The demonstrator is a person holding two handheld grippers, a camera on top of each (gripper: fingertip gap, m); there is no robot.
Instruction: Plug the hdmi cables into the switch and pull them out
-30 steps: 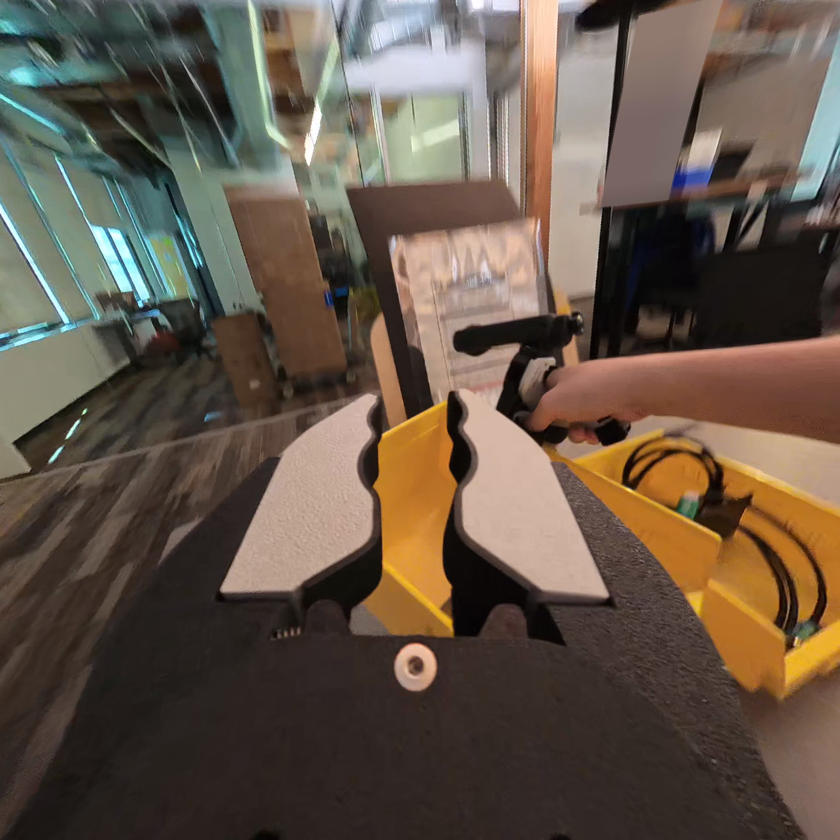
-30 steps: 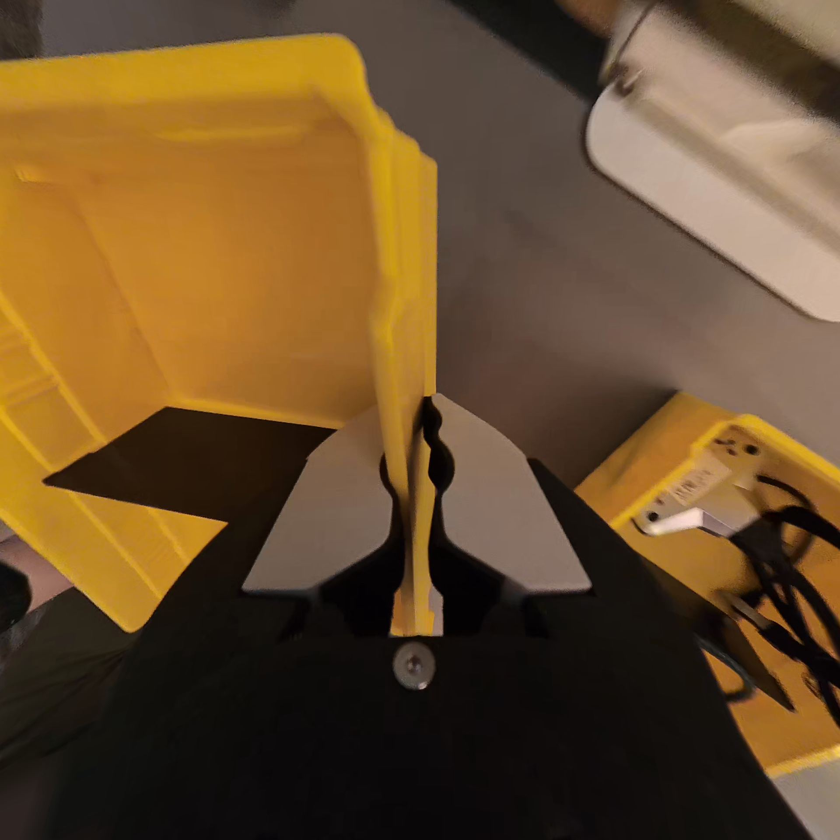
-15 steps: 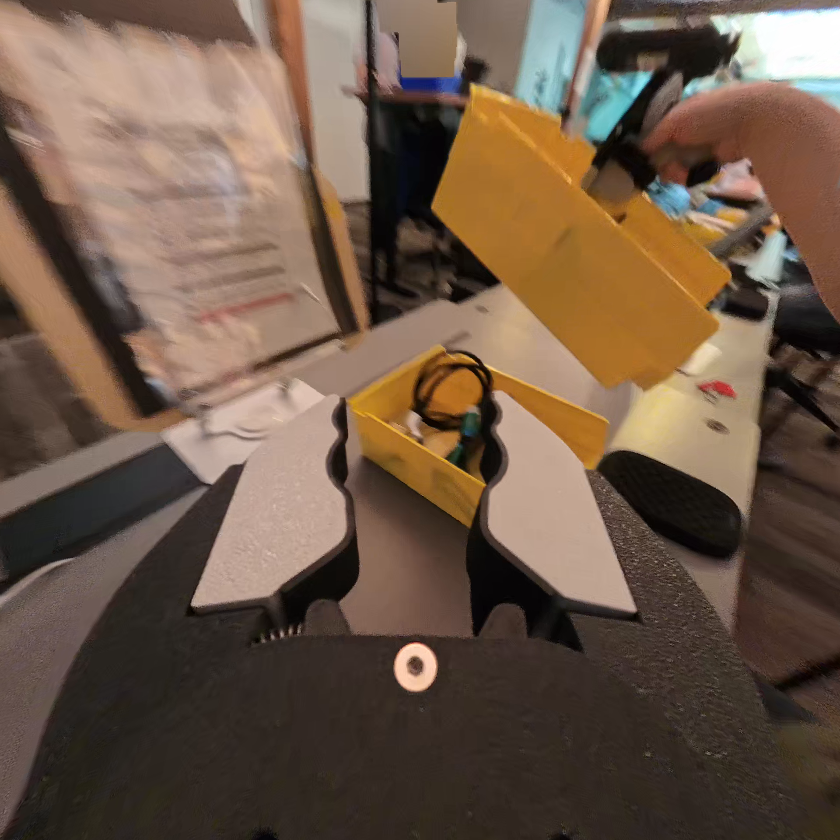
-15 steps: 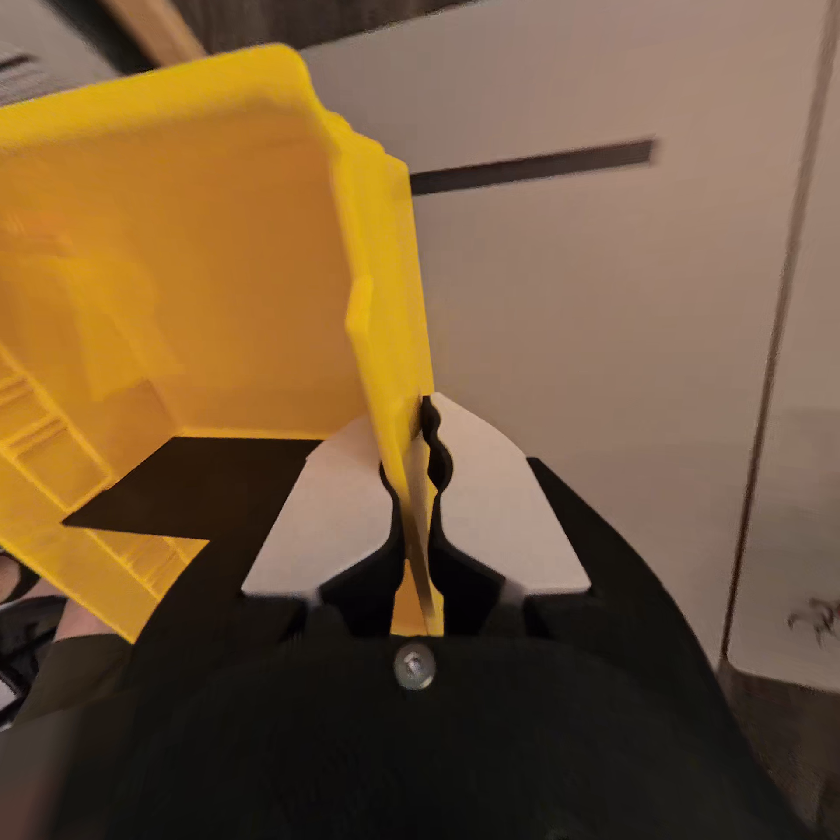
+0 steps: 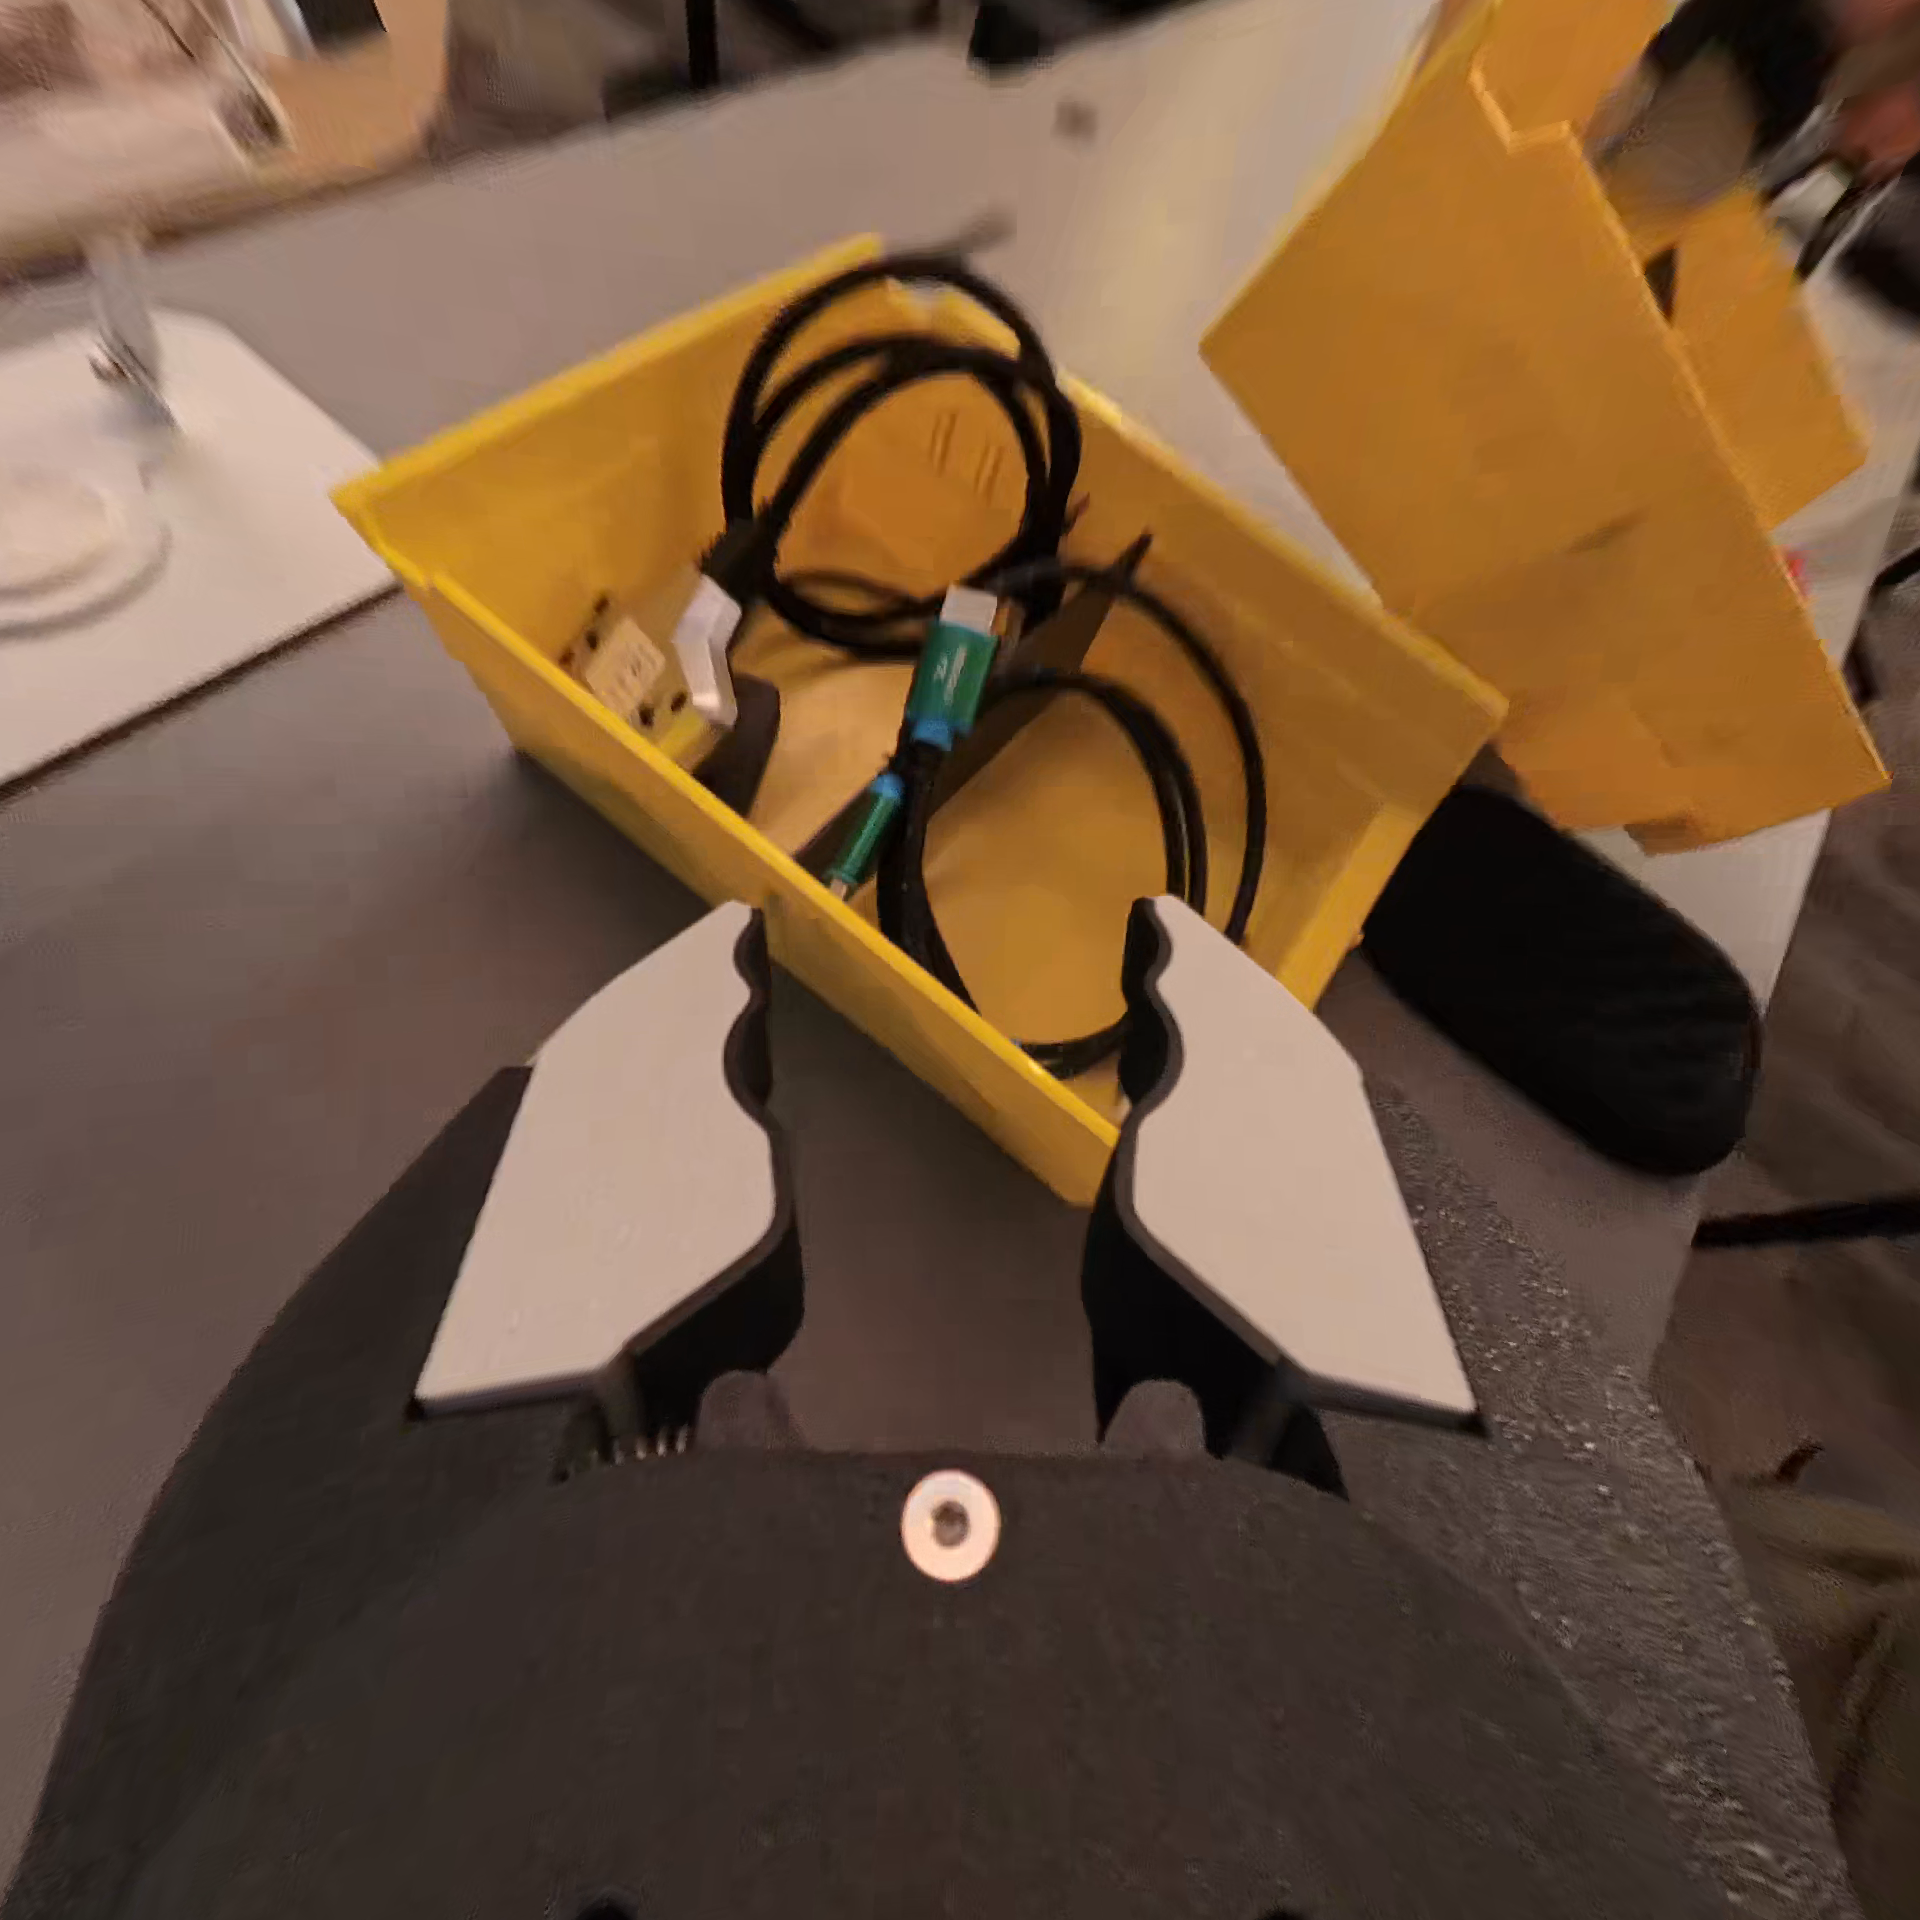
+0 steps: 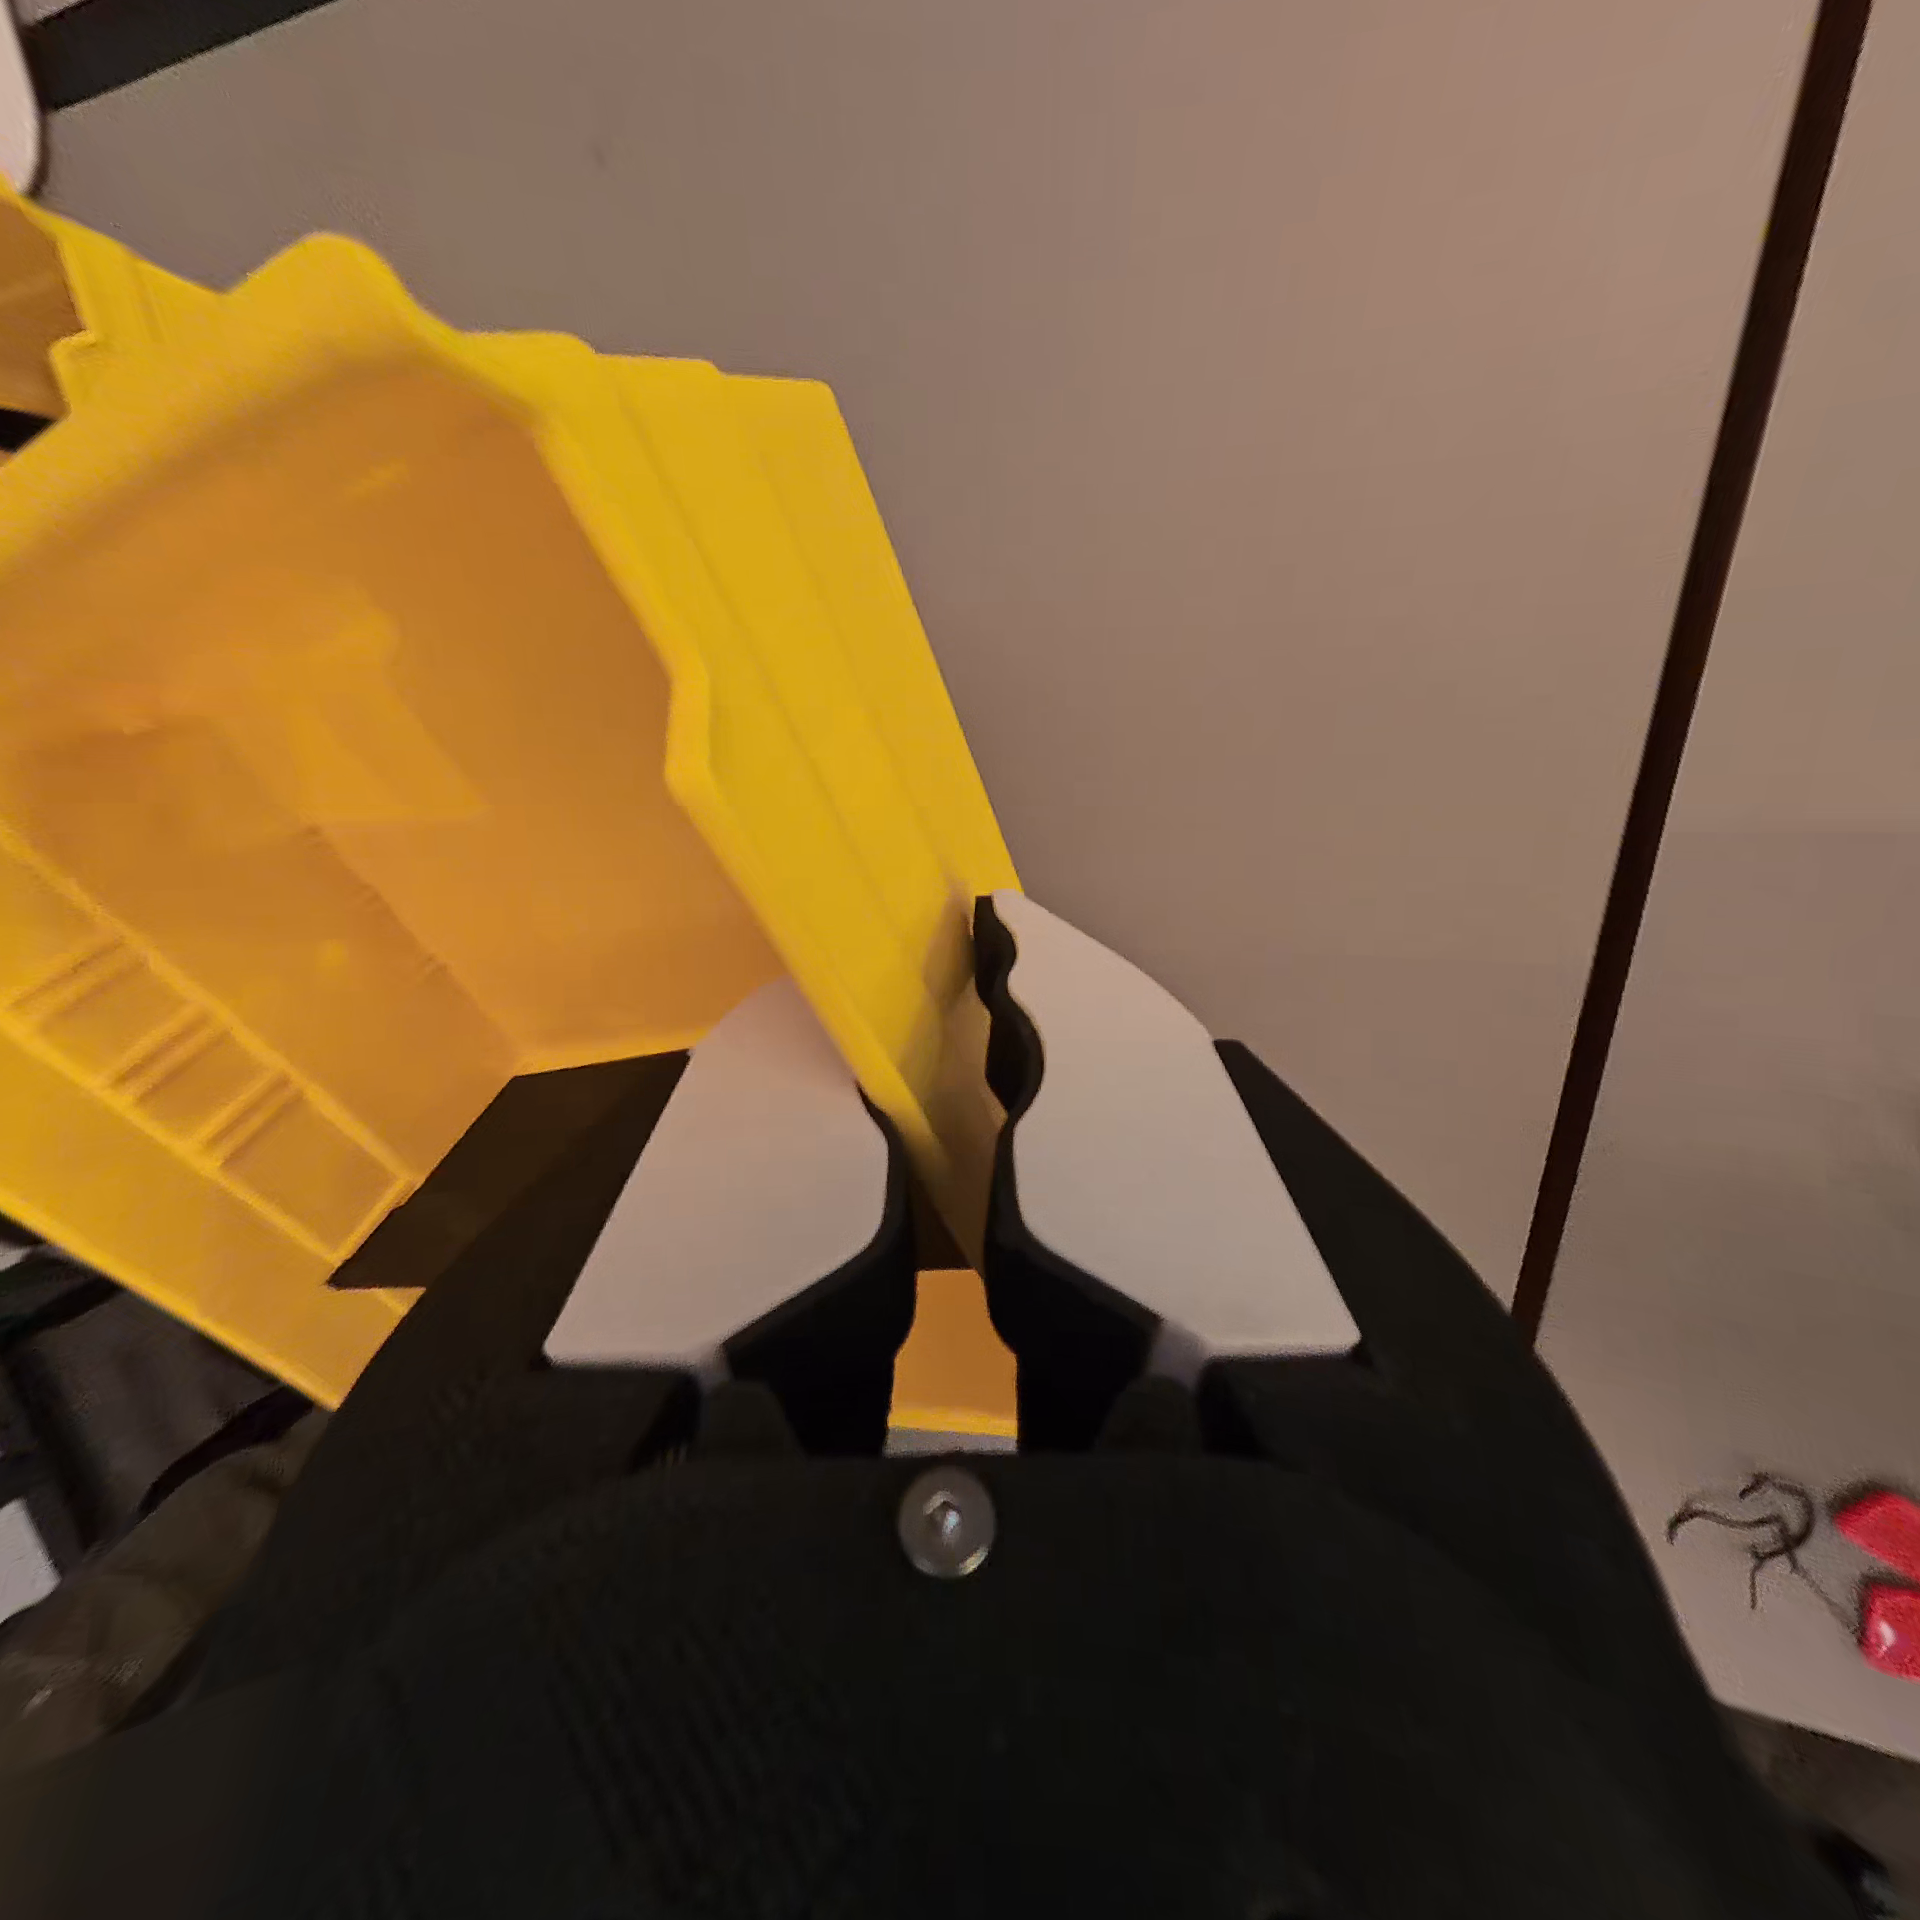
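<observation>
In the left wrist view a yellow bin sits on the grey table. It holds coiled black HDMI cables with green plugs and a silver switch box at its left end. My left gripper is open and empty, just above the bin's near wall. My right gripper is shut on the wall of a second, empty yellow bin and holds it tilted in the air. That lifted bin also shows at the upper right of the left wrist view.
A black oblong pad lies right of the bin on the table. A white stand base sits at the far left. In the right wrist view a pale table surface with a dark seam lies below, with small red pieces at lower right. My hands' fingertips stand some 45 centimeters from each other.
My left gripper has swung down toward the bin with the cables and opened wider. My right gripper has carried the empty bin up and to the right, away from the other bin.
</observation>
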